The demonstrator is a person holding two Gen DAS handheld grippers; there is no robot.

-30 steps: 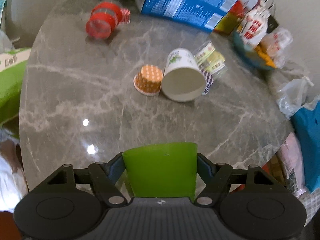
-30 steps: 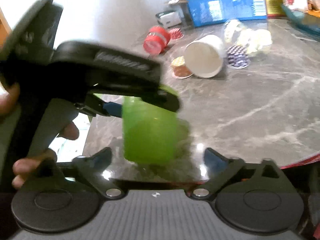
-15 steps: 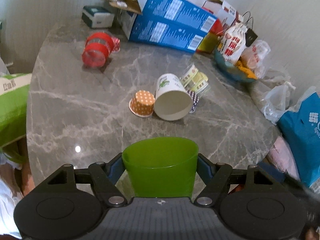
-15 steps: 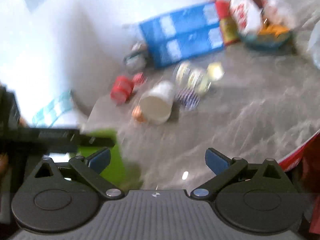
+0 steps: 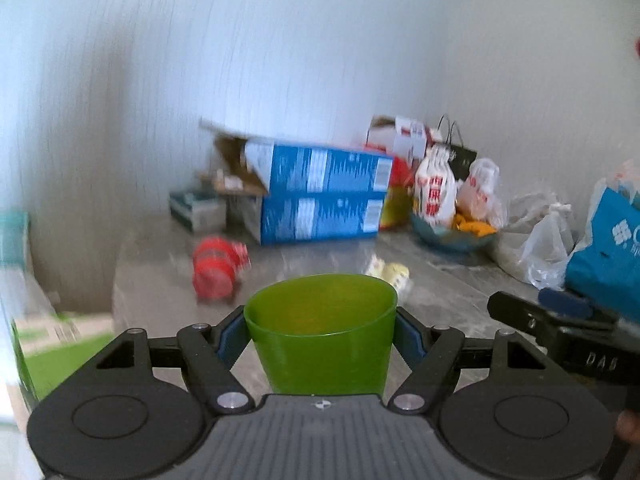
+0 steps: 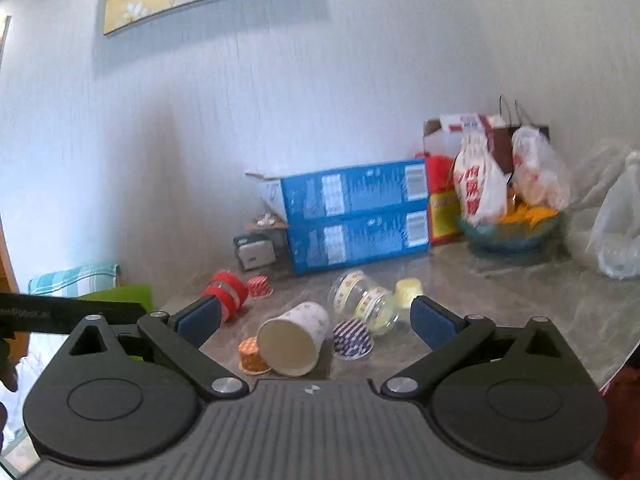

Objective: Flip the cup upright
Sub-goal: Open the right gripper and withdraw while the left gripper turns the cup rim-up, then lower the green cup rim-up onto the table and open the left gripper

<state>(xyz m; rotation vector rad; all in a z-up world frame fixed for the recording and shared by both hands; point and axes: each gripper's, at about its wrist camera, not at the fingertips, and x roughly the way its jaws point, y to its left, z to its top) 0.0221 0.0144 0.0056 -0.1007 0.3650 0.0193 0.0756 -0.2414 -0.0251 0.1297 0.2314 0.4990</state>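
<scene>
Our left gripper (image 5: 320, 330) pinches the green cup (image 5: 321, 336) upright; our right gripper (image 6: 314, 320) is spread above the grey marble table (image 6: 520, 300) by a white wall (image 6: 280, 120).

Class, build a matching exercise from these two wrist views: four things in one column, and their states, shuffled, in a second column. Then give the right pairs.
Things
1. green plastic cup
2. white paper cup
3. right tool
4. two blue cardboard boxes

States
A. stacked by the wall
B. open, holding nothing
C. lying on its side on the grey marble table
D. gripped mouth-up in the left tool

Pairs: 1-D, 2-C, 3-B, 4-A
</scene>
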